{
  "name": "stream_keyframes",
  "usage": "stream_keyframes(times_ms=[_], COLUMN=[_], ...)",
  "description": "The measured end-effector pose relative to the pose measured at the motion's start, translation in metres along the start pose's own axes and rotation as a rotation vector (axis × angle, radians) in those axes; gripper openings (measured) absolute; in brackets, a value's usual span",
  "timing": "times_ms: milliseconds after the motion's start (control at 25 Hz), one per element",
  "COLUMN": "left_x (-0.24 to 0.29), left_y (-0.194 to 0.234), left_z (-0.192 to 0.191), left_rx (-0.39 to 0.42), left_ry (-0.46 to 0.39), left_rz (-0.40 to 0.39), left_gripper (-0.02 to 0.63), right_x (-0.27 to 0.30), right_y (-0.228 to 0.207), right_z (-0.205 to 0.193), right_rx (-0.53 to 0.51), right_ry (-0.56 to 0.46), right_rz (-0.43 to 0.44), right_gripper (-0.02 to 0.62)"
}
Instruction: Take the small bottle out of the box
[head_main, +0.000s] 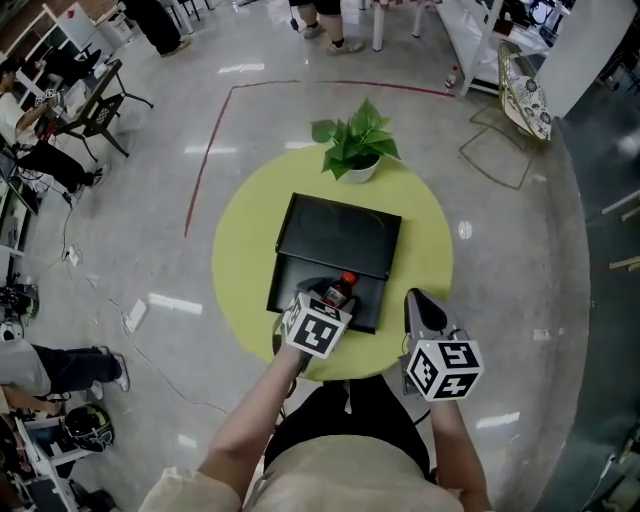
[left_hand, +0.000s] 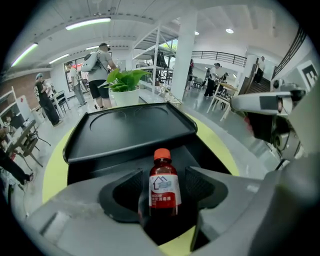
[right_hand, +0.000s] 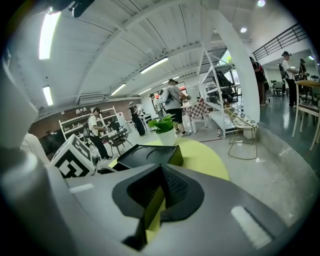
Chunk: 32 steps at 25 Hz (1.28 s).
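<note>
A small brown bottle (head_main: 341, 290) with a red cap and a white label stands upright in the black box (head_main: 372, 300), near the box's front edge. The box's lid (head_main: 340, 235) lies open behind it. My left gripper (head_main: 330, 300) reaches into the box from the front. In the left gripper view the bottle (left_hand: 164, 184) stands between the two pads, with a thin gap on each side. My right gripper (head_main: 418, 300) hovers over the table to the right of the box. Its jaws (right_hand: 157, 192) are pressed together with nothing in them.
The box sits on a round yellow-green table (head_main: 240, 260). A potted green plant (head_main: 355, 145) stands at the table's far edge, behind the lid. People, shelves and chairs are farther off on the grey floor around the table.
</note>
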<state>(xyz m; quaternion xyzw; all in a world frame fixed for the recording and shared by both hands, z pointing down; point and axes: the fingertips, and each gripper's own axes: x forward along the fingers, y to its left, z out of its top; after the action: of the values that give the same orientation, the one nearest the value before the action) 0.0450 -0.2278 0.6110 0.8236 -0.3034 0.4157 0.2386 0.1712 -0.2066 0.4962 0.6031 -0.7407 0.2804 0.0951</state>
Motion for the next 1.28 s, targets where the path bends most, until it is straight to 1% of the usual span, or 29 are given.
stream_keyframes(times_ms=[440,600,760,920,1000,1160,1280], left_x=[0.016,0.020,0.022,0.024,0.025,0.028,0.025], left_y=[0.001,0.003,0.000,-0.002,-0.001,-0.001,-0.004], left_z=[-0.008,-0.010,-0.010,-0.015,-0.015,-0.017,-0.015], left_rx=[0.041,0.048,0.062,0.111,0.125,0.122,0.146], left_ry=[0.093,0.112,0.135,0.164,0.167,0.167,0.165], left_rz=[0.004,0.006,-0.003,0.006,0.011,-0.005,-0.016], left_gripper=[0.278,0.278,0.262,0.236,0.235,0.232,0.230], right_x=[0.010,0.014,0.016,0.016,0.018,0.019,0.017], right_y=[-0.008,-0.009,-0.010,-0.008,-0.008,-0.009,-0.009], right_z=[-0.002,-0.003,-0.004,-0.004,-0.004,-0.005,-0.004], right_rx=[0.013,0.015,0.017,0.017,0.017,0.015,0.012], right_ry=[0.023,0.034,0.042,0.046,0.047,0.048,0.047], right_rz=[0.009,0.012,0.014,0.015,0.016,0.013,0.009], right_gripper=[0.002,0.002,0.002,0.002,0.002,0.002,0.002])
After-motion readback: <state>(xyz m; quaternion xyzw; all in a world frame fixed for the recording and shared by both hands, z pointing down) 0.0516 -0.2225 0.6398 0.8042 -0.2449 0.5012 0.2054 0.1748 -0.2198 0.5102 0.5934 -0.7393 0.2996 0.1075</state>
